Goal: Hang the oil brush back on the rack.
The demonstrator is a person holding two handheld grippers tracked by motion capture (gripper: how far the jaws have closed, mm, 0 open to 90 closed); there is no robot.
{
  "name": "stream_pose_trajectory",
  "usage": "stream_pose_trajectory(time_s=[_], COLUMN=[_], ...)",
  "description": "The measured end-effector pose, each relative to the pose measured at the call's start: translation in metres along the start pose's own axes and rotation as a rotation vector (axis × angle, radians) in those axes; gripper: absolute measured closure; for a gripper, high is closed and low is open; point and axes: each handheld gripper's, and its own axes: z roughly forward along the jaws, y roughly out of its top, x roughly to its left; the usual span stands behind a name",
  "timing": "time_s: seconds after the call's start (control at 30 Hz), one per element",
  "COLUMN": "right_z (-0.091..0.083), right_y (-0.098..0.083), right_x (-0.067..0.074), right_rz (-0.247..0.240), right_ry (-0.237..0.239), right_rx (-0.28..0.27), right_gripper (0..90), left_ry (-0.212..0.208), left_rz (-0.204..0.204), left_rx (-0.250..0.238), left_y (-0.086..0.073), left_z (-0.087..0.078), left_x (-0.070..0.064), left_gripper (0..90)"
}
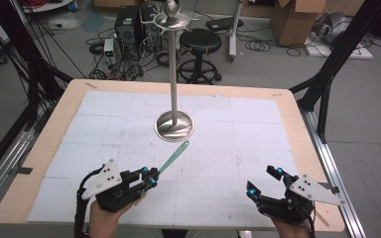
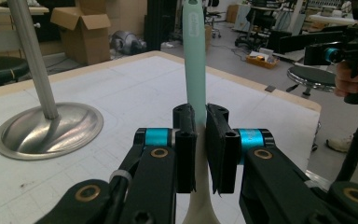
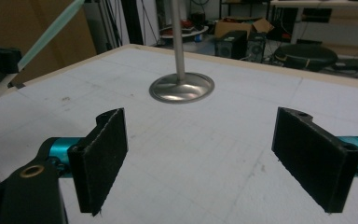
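My left gripper point(image 1: 151, 177) is shut on a long mint-green utensil point(image 1: 173, 157), near the table's front left. The green handle slants up and away toward the metal stand point(image 1: 174, 64). In the left gripper view the two pads clamp the utensil point(image 2: 193, 56) where its green handle meets a cream lower part, and the handle rises straight ahead of the gripper point(image 2: 200, 140). My right gripper point(image 1: 264, 181) stands open at the front right with nothing between its fingers. Its own view shows the wide gap of the gripper point(image 3: 205, 154) over bare mat.
The stand's round steel base point(image 1: 174, 125) sits at the middle of the white gridded mat point(image 1: 238, 148), and its pole carries a ring of hooks point(image 1: 171, 21) at the top. Beyond the wooden table edge point(image 1: 178, 85) are a black stool point(image 1: 200, 42), computers and cardboard boxes.
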Motion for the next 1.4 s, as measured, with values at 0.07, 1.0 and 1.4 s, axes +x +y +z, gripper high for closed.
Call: stream_pose_trajectory(time_s=[0.07, 1.0, 1.4], right_z=[0.006, 0.093, 0.099], right_y=[0.007, 0.045, 0.053], right_x=[0.008, 0.087, 0.091], right_rz=[-0.019, 0.004, 0.043], right_ry=[0.021, 0.328, 0.388], right_rx=[-0.009, 0.007, -0.006], right_gripper=[16.8, 29.5, 46.0], left_ry=[0.0, -0.067, -0.087], left_rz=[0.003, 0.043, 0.045], left_rx=[-0.002, -0.035, -0.024], left_y=[0.0, -0.003, -0.004], left_z=[-0.001, 0.005, 0.007], left_x=[0.0, -0.019, -0.023], left_gripper=[81.7, 81.6, 81.4])
